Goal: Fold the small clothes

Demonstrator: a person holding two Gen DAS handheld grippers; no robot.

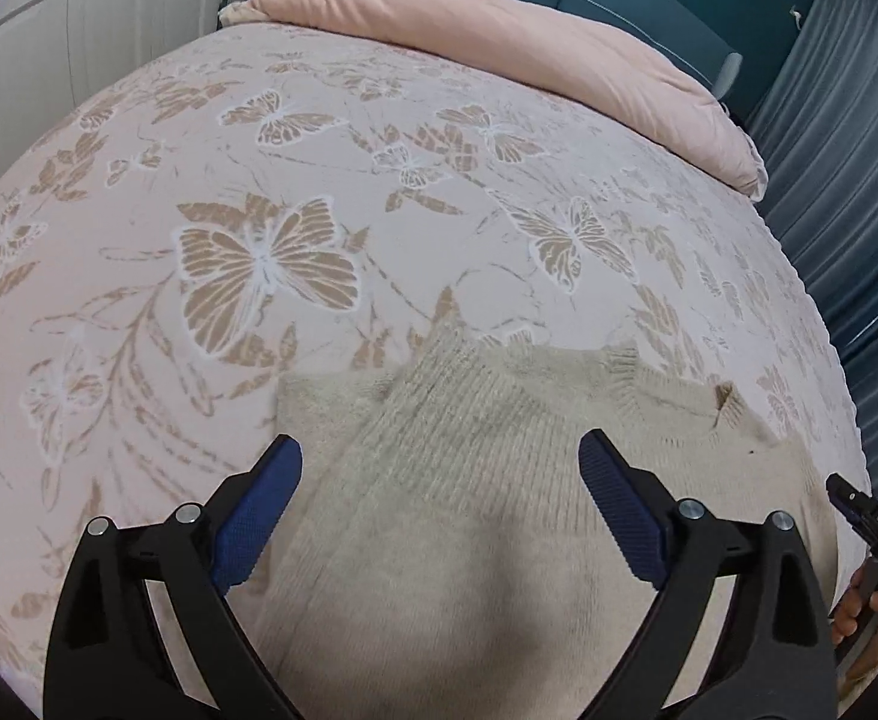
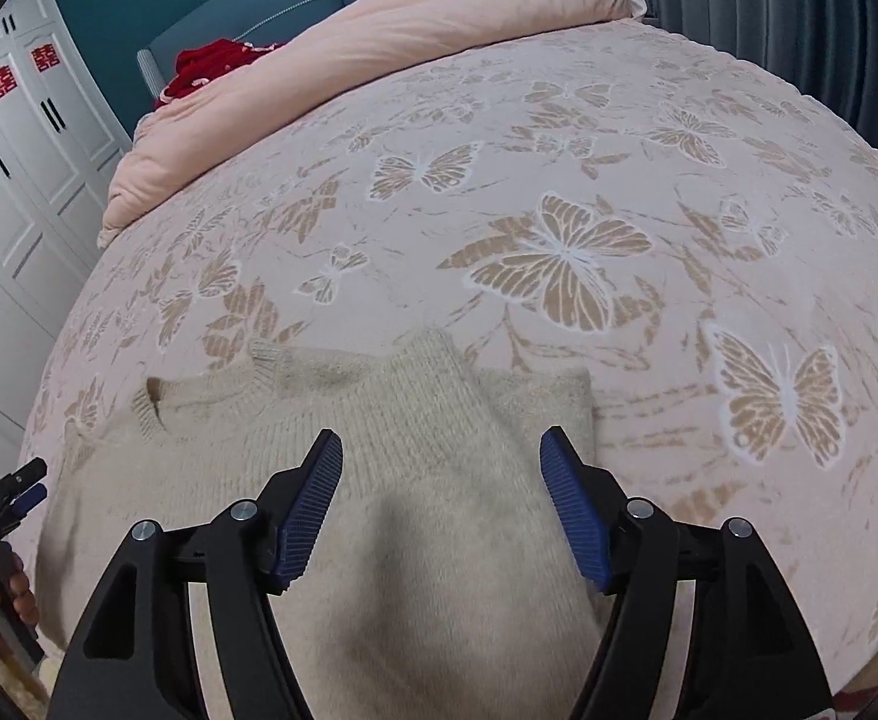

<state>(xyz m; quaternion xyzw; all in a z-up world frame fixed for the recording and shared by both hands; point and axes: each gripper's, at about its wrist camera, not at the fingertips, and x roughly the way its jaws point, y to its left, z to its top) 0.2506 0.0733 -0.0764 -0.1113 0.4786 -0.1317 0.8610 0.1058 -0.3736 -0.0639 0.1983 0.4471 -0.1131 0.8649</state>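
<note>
A cream knitted sweater (image 1: 469,480) is seen spread flat on the bed (image 1: 198,180), directly beneath and ahead of both grippers. The left gripper (image 1: 442,462) is held wide open just above the knit, nothing being gripped between its blue pads (image 1: 258,516); the right gripper (image 2: 442,456) is likewise held well apart over the same garment, with nothing in its grasp. Ahead of the left gripper a sleeve or side panel appears already laid diagonally over the body, and the ribbed neckline (image 1: 667,402) is seen ahead and to its right; in the right wrist view the neckline (image 2: 210,384) lies ahead and to the left. Whether the pads touch the fabric cannot be told. The sweater is judged to be light, soft and limp, with a fuzzy, loose knit that should give good friction against the ribbed pads but can stretch, snag or sag when lifted by one point. A hold is best taken at an outer edge, at the hem or shoulder seam nearest each gripper, where two layers can be pinched together, and both sides are best lifted evenly so that the fold is kept straight. Beyond the sweater, further ahead of both grippers, a pink quilt (image 2: 378,48) is seen rolled at the head of the bed.
</note>
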